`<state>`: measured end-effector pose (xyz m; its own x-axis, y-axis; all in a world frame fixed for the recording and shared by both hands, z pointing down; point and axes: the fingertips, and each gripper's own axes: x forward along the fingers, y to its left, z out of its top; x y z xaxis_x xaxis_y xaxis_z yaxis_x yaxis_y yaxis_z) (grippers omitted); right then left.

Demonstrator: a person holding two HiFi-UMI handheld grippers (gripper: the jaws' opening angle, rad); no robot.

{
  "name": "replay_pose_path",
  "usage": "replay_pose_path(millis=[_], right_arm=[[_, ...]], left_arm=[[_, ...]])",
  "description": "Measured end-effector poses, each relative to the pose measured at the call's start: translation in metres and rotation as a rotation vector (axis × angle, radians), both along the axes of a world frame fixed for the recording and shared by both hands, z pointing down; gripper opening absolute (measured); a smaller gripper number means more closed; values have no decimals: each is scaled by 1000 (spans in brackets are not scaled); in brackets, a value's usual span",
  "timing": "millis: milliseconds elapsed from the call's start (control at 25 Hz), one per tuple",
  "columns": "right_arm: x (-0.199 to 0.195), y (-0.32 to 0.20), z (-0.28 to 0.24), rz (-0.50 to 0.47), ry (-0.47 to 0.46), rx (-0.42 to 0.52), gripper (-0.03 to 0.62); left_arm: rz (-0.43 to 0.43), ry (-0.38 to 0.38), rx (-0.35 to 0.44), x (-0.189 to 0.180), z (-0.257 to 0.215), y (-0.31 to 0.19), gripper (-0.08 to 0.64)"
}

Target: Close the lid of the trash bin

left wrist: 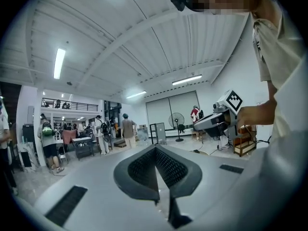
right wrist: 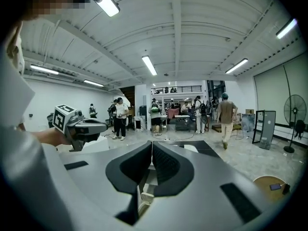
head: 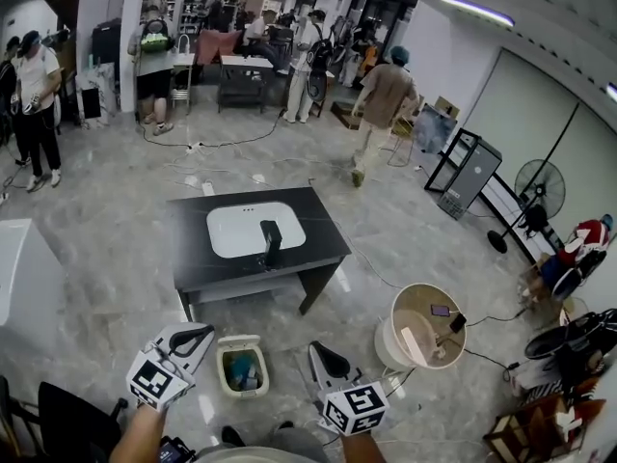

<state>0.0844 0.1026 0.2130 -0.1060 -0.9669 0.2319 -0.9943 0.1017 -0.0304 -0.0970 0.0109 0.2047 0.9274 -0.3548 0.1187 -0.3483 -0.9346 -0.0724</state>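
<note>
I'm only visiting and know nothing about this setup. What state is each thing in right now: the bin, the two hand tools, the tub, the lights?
trash bin: open at the top, not yet closed.
left gripper: fingers shut, nothing between them.
right gripper: fingers shut, nothing between them.
round tub: open-topped, small items inside.
ceiling light: lit.

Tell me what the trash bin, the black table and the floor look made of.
The trash bin: likely plastic, pale cream, matte, with moulded rounded corners. The black table: dark matte top, probably laminate or stone; unclear. Its inset white basin looks smooth, ceramic-like. The floor: polished grey marble-look tile, veined and reflecting light.
</note>
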Motion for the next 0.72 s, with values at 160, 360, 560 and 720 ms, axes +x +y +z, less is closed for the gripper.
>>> replay_pose_path(millis=[160, 360, 560, 720], right_arm=[[-4, -27, 10, -37, 4, -18, 25], [-2, -68, 21, -94, -9, -24, 26], [-2, -102, 33, -166, -31, -40, 26], [8, -127, 46, -213, -52, -73, 26]], left_arm=[[-19, -4, -17, -3, 11, -22, 14], [-60, -15, -34, -4, 20, -47, 14], [-120, -40, -56, -3, 31, -67, 14], [-148, -67, -86, 11, 41, -81, 14]])
